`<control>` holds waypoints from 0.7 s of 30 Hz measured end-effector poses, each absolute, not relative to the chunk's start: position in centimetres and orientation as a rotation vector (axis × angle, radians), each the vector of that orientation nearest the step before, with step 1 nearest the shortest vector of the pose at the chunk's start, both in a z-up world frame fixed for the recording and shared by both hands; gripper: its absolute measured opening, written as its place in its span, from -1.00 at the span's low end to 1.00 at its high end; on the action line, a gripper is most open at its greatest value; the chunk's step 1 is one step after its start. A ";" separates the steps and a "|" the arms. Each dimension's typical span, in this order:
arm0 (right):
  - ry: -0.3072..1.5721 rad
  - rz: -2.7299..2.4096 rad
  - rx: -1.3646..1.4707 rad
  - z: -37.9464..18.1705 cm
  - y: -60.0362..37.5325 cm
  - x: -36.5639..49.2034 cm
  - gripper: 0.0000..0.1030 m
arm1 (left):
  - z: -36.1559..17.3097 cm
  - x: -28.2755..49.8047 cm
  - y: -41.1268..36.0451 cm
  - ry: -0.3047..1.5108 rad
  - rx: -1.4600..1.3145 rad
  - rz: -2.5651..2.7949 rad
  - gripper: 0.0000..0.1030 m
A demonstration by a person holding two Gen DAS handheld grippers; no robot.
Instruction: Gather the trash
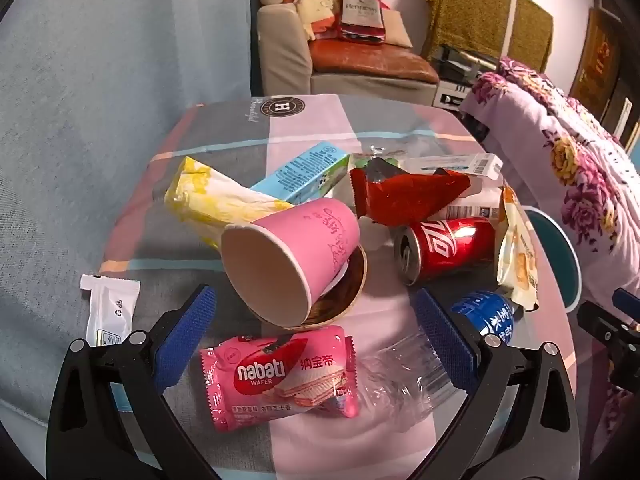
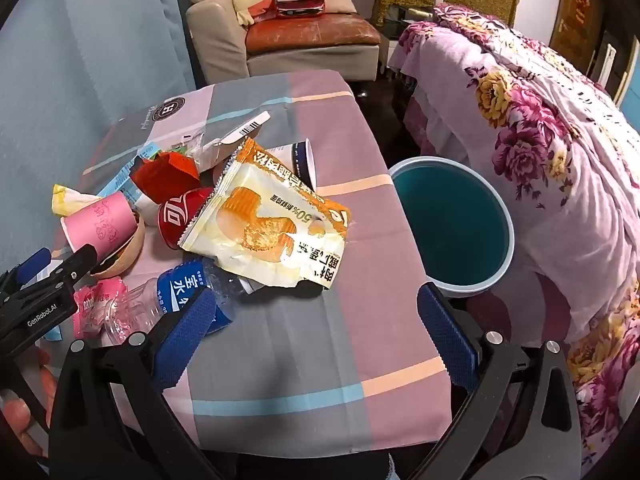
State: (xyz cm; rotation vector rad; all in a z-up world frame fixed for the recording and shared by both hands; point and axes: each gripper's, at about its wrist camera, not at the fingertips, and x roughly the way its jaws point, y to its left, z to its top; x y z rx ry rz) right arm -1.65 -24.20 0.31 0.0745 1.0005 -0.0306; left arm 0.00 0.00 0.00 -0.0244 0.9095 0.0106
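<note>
Trash lies heaped on a table with a checked cloth [image 1: 304, 128]. In the left wrist view my left gripper [image 1: 316, 336] stands open above a pink wafer packet [image 1: 280, 376] and a crushed clear bottle [image 1: 404, 372] with a blue label. Beyond them a pink paper cup [image 1: 288, 256] lies tipped on a brown bowl [image 1: 344, 292], beside a red cola can [image 1: 448, 248]. My right gripper [image 2: 316, 332] hangs open over bare cloth [image 2: 320, 360], close to an orange-and-white snack bag [image 2: 268, 224]. A teal bin [image 2: 452, 228] stands just past the table's right edge.
A yellow tissue pack [image 1: 216, 196], a blue carton [image 1: 304, 172], a red wrapper [image 1: 404, 196] and a white sachet [image 1: 108, 308] also lie on the table. A floral-covered bed [image 2: 540, 152] runs along the right, a sofa [image 2: 280, 36] behind. A blue curtain [image 1: 120, 80] hangs on the left.
</note>
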 end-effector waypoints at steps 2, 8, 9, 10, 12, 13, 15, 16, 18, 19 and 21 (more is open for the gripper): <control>1.002 -0.028 0.077 0.4 -24.2 -1.7 0.88 | 0.0 0.0 0.0 0.908 -0.024 0.011 0.94; 1.000 -0.022 0.077 0.8 -24.0 -1.7 0.88 | 0.3 -0.1 0.3 0.901 -0.018 0.018 0.94; 1.000 -0.020 0.076 0.6 -24.0 -1.6 0.88 | 0.4 -0.2 0.3 0.899 -0.017 0.019 0.94; 1.001 -0.032 0.074 1.5 -23.9 -1.8 0.88 | 0.1 0.0 0.0 0.911 -0.017 0.013 0.94; 1.002 -0.032 0.077 1.7 -23.9 -1.7 0.88 | 0.0 0.0 0.0 0.909 -0.018 0.012 0.94; 0.999 -0.033 0.071 1.5 -23.9 -1.8 0.88 | 0.1 0.0 0.1 0.908 -0.017 0.013 0.94; 0.999 -0.032 0.071 1.6 -23.9 -1.8 0.88 | 0.1 0.0 0.2 0.905 -0.019 0.014 0.94; 0.998 -0.032 0.071 1.6 -23.9 -1.8 0.88 | 0.1 0.0 0.2 0.904 -0.019 0.014 0.94; 0.998 -0.032 0.071 1.5 -23.8 -1.9 0.88 | 0.7 -0.2 0.3 0.907 -0.021 0.013 0.94; 0.998 -0.033 0.071 1.5 -23.8 -1.9 0.88 | 0.8 -0.3 0.5 0.906 -0.021 0.013 0.94; 0.999 -0.033 0.072 1.6 -23.7 -1.9 0.88 | 1.0 -0.4 0.4 0.904 -0.021 0.013 0.94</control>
